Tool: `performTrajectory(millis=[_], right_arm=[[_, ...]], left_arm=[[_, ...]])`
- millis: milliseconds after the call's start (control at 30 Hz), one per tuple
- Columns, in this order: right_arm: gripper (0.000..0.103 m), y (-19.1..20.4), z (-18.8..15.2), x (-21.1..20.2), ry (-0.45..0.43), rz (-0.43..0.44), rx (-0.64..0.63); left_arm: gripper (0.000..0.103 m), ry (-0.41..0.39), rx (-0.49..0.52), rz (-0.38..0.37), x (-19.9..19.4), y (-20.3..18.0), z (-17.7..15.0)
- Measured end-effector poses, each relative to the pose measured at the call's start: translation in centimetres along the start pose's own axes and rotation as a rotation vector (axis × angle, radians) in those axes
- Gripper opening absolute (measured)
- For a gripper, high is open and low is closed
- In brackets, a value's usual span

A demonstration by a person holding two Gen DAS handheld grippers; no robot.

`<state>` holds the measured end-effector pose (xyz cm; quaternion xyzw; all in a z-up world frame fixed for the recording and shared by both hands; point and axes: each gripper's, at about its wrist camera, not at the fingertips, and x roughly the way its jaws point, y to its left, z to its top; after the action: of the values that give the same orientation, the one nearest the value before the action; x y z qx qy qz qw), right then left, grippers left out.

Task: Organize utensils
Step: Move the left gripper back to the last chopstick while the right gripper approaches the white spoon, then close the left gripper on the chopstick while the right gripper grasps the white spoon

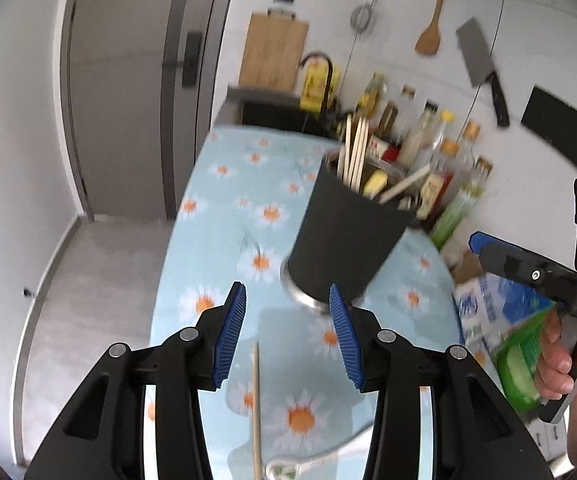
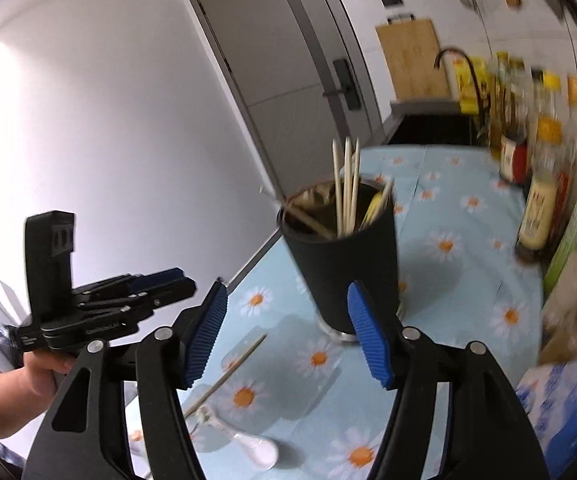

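A: Status. Left gripper (image 1: 287, 330) fingers spread wide, nothing between them. Right gripper (image 2: 288, 336) likewise wide apart and empty. Both hover above the tabletop covered in a pale-blue daisy-print cloth (image 1: 224, 184).

B: Where are the task items?

A: The black cylindrical utensil holder with a steel base (image 2: 342, 256) stands upright on the cloth just ahead of both grippers, already holding several pale wooden chopsticks (image 2: 346, 184). Still loose on the cloth: one single wooden chopstick (image 1: 256, 412) lying flat below the left fingers, and a white ceramic spoon (image 2: 244, 438) near the front edge, its handle end close to the chopstick.

B: Judgement on the step in hand?

A: Likely picking up the loose chopstick. It is thin and flat on soft cloth, so lower the fingers astride it, crosswise to its length, near its middle, and pinch firmly before lifting. Frames are motion-blurred; settle before closing. Then tip it vertical over the holder's mouth to clear the sticks already standing there.
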<state>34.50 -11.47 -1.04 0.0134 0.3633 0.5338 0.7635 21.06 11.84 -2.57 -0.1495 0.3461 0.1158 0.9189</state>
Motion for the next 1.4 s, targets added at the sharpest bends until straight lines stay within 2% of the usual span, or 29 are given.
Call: performTrajectory(millis=[167,400,533,600,767,867,933,1033,1100,1233,1400], right_arm=[[0.063,-1.4,-3.9,0.8,0.051,0.019,0.138],[0.063,-3.3,-9.3,0.6,0.077,-0.022,0.367],[0.059,-3.5,-11.8,1.1,0.116,0.003,0.454],[0.056,-3.5,-13.0,1.7,0.155,0.016,0.49],[0.053,-2.6,-15.3,2.6,0.206,0.034,0.51],[0.049,-2.1,-16.0,2.7,0.212,0.036,0.52],[0.048,-2.1,-16.5,2.8,0.213,0.031,0.555],[0.041,-2.0,-16.7,3.4,0.222,0.022,0.593],[0.035,-1.7,-16.6,3.7,0.219,0.012,0.597],[0.029,-1.8,-16.5,4.1,0.214,0.007,0.634],[0.011,-2.0,-16.6,4.4,0.227,-0.01,0.669]], left_arm=[[0.042,0.129,0.032,0.027,1.8,0.2,-2.2],[0.042,0.321,0.01,0.09,5.7,1.4,-4.4],[0.042,0.409,0.008,0.092,7.5,1.6,-5.0],[0.041,0.472,-0.01,0.062,8.5,1.8,-5.3],[0.04,0.539,0.009,0.054,9.6,1.3,-5.0],[0.04,0.605,0.047,0.082,10.7,0.8,-5.3],[0.036,0.629,0.06,0.1,11.0,0.4,-5.3],[0.031,0.66,0.066,0.13,11.4,0.1,-5.1],[0.022,0.679,0.09,0.154,11.6,-0.1,-5.0],[0.005,0.701,0.085,0.179,12.1,0.2,-4.3],[0.004,0.701,0.078,0.168,12.1,0.5,-4.2]])
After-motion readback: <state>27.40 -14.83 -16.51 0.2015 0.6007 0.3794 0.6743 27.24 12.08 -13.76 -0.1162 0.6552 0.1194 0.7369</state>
